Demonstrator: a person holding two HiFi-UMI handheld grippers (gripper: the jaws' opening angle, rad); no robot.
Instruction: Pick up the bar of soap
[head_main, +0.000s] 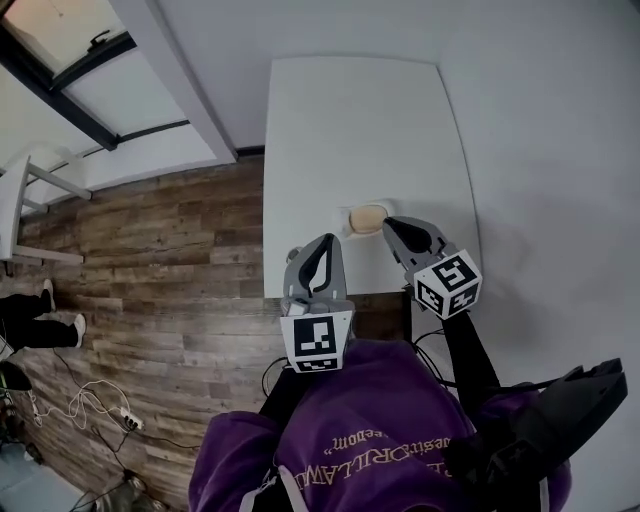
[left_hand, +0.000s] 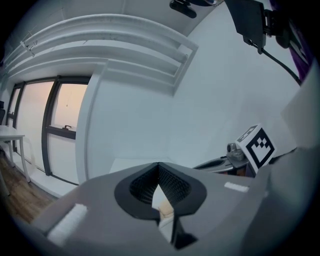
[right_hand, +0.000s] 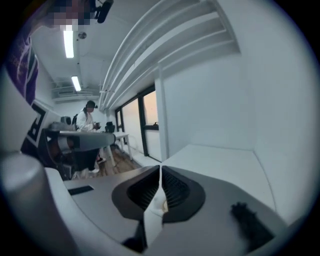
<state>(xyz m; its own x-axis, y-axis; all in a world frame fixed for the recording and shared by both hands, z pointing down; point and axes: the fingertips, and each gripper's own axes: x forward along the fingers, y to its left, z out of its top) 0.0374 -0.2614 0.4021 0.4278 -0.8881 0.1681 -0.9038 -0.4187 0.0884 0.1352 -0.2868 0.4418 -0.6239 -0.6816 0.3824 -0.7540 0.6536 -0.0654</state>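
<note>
A beige oval bar of soap (head_main: 369, 215) lies on a small white dish (head_main: 347, 222) near the front edge of the white table (head_main: 350, 120). My right gripper (head_main: 388, 224) is shut and empty, its tip just right of the soap. My left gripper (head_main: 327, 239) is also shut and empty, with its tip a little in front and to the left of the dish. In the left gripper view the jaws (left_hand: 159, 165) meet at the tip, and a sliver of soap (left_hand: 165, 205) shows below them. The right gripper view shows shut jaws (right_hand: 160, 168) with a sliver of soap (right_hand: 161, 204) beneath.
The table stands against a white wall (head_main: 540, 150) on its right and far sides. Wooden floor (head_main: 150, 260) lies to the left, with a person's shoes (head_main: 45, 310), cables (head_main: 90, 405) and a white frame (head_main: 30, 200). A person (right_hand: 89, 117) sits at a far desk.
</note>
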